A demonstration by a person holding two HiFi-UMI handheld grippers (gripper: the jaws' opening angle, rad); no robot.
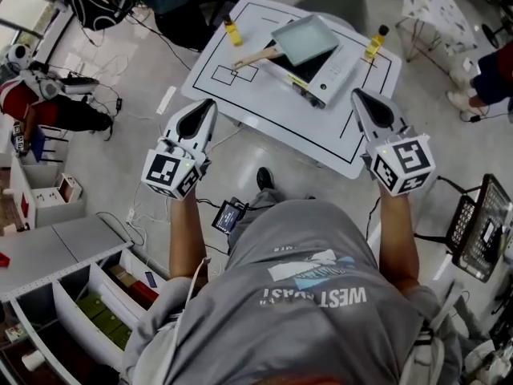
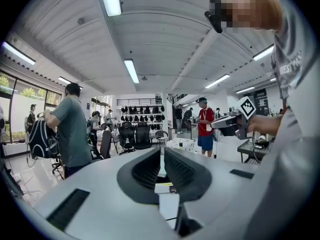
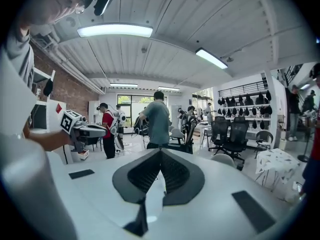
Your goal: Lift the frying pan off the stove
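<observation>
Both claws were shut and empty: the left claw (image 1: 207, 107) and right claw (image 1: 361, 99) hung well short of the white lined surface (image 1: 264, 111). On it, the pale green square frying pan (image 1: 306, 38) sat atop the white portable stove (image 1: 333, 74). Probably stiff and fairly light, it seemed best taken by its wooden handle (image 1: 256, 56). The left yellow bottle (image 1: 232, 32) stood near that handle; the right yellow bottle (image 1: 375, 42) stood clear.

The person stands at the near side of the table (image 1: 272, 112) with both bare forearms (image 1: 186, 231) raised and held apart. The left gripper (image 1: 205, 107) points toward the table's near left edge, jaws together with nothing between them. The right gripper (image 1: 358, 96) points toward the table's near right side, jaws likewise closed and empty.
</observation>
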